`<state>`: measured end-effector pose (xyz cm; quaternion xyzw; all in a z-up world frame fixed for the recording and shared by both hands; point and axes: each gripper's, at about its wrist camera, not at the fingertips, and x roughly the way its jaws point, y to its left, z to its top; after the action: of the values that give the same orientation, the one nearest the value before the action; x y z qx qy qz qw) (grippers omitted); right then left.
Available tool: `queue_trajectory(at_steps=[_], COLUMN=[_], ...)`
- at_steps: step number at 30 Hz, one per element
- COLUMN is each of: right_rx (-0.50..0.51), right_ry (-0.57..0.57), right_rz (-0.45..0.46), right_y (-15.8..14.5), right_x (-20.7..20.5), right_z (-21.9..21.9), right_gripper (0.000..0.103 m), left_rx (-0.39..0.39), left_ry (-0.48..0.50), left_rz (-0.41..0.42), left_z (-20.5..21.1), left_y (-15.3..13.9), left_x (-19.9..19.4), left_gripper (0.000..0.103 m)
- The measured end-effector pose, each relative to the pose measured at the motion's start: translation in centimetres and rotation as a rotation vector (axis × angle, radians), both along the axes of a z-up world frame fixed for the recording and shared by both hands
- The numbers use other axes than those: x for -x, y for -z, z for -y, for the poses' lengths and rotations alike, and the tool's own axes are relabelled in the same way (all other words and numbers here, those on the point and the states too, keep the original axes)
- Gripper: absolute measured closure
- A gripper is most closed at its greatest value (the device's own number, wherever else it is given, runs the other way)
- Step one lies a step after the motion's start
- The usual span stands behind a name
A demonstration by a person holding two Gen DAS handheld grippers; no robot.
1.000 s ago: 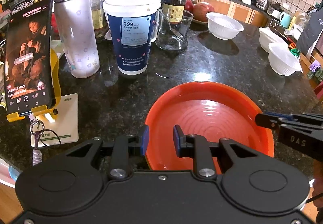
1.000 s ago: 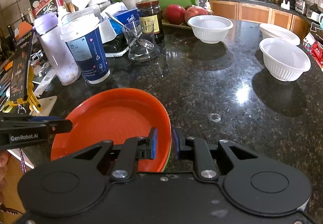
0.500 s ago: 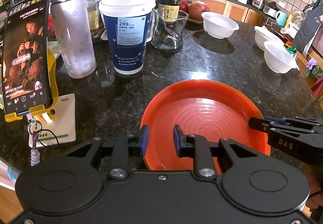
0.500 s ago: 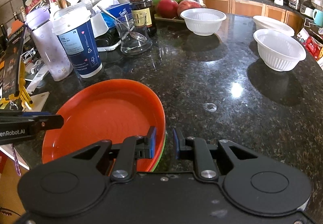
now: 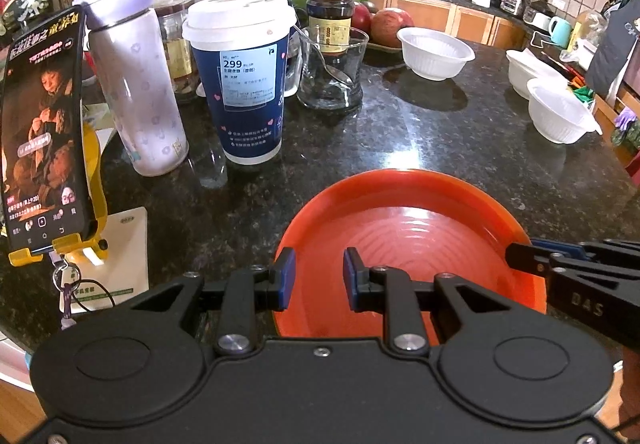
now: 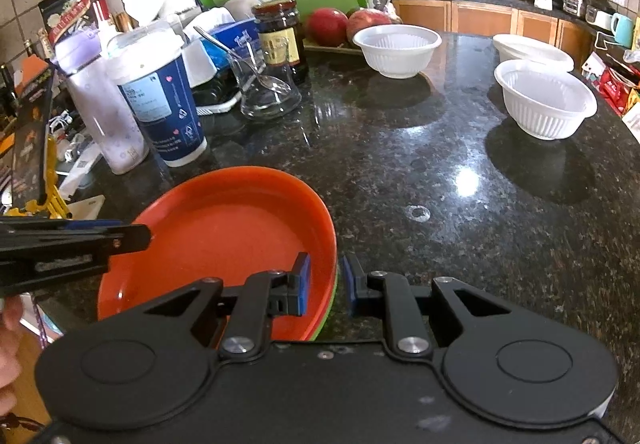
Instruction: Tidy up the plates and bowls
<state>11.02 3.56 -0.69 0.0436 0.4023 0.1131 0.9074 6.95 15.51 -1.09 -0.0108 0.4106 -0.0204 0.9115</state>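
Observation:
An orange plate (image 5: 404,232) lies on the dark granite counter, on top of a green plate whose edge (image 6: 326,320) shows in the right wrist view. My left gripper (image 5: 318,282) straddles the orange plate's left rim with its jaws apart. My right gripper (image 6: 324,284) straddles the right rim (image 6: 328,244), jaws apart, not pressing it. Three white bowls stand further back: one by the fruit (image 6: 396,48), one at the right (image 6: 546,100), one behind it (image 6: 532,50).
At the back left stand a blue paper cup (image 5: 240,84), a lilac bottle (image 5: 136,84), a glass with a spoon (image 5: 332,68), a dark jar (image 5: 330,14) and a phone on a yellow stand (image 5: 44,132). Red fruit (image 6: 328,24) lies on a tray.
Both grippers and the plate have drawn back toward the counter's near edge. The right gripper's jaws have opened wider around the rim. The left jaws have widened slightly.

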Motion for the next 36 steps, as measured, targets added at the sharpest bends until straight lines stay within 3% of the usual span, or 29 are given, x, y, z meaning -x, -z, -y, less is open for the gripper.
queue_trajectory(at_steps=[9,16,20,36], right_rx=[-0.036,-0.049,-0.044,-0.023], right_ry=[-0.054,-0.092,-0.096,-0.013], right_rz=[0.041,0.064,0.079,0.138], right_y=[-1.4,-2.4,-2.9,-3.7], right_x=[0.1,-0.3,-0.8,-4.3], right_z=[1.2,4.1,6.9,21.8], right_gripper=[0.083,0.083,0.079,0.078], left_rx=[-0.04,-0.015,-0.014,-0.05], left_ry=[-0.065,-0.102,-0.115,-0.015], left_rz=[0.035,0.061,0.082,0.15], left_z=[1.2,3.3,5.4,18.4], left_y=[-0.5,-1.8,-2.5,-4.6], left_x=[0.0,-0.3,-1.0,-6.0], left_gripper=[0.07,0.069,0.069,0.069])
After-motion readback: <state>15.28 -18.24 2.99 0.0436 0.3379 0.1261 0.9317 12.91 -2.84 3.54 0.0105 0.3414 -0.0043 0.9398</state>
